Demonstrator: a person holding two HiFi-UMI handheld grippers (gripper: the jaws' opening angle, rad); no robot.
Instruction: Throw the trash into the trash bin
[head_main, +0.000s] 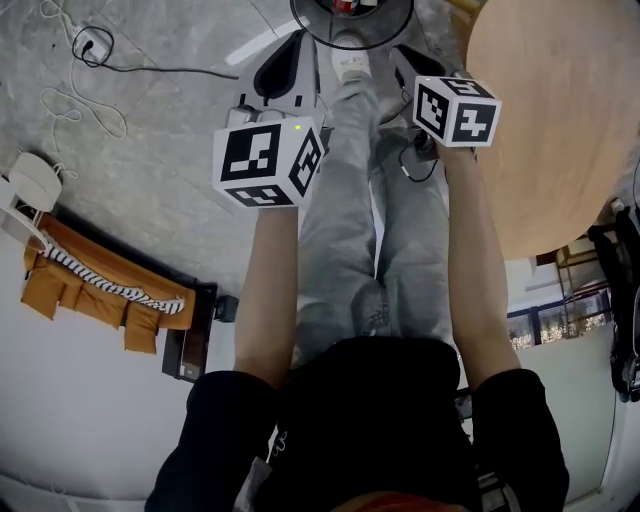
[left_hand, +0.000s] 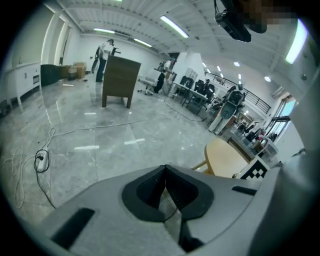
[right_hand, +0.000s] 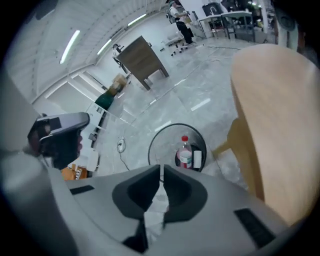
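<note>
grippers both shut: left gripper (left_hand: 165, 168), right gripper (right_hand: 161, 168) near the trash bin (right_hand: 177, 124) with a bottle (right_hand: 185, 153) inside

Head view looks steeply down past arms (head_main: 265, 300), bin (head_main: 392, 28) at top. Left gripper view faces out across floor (left_hand: 100, 145). Right gripper view looks down into bin, close. All share table (head_main: 560, 120).

Floor (left_hand: 100, 135): polished grey stone, glossy, mirrors ceiling lights. Tabletop (right_hand: 272, 95): pale wood, smooth, matt. Trash bin (right_hand: 176, 124): thin black rim, looks metal. Bottle (right_hand: 185, 155): clear plastic. Trousers (head_main: 340, 210): grey cloth.
</note>
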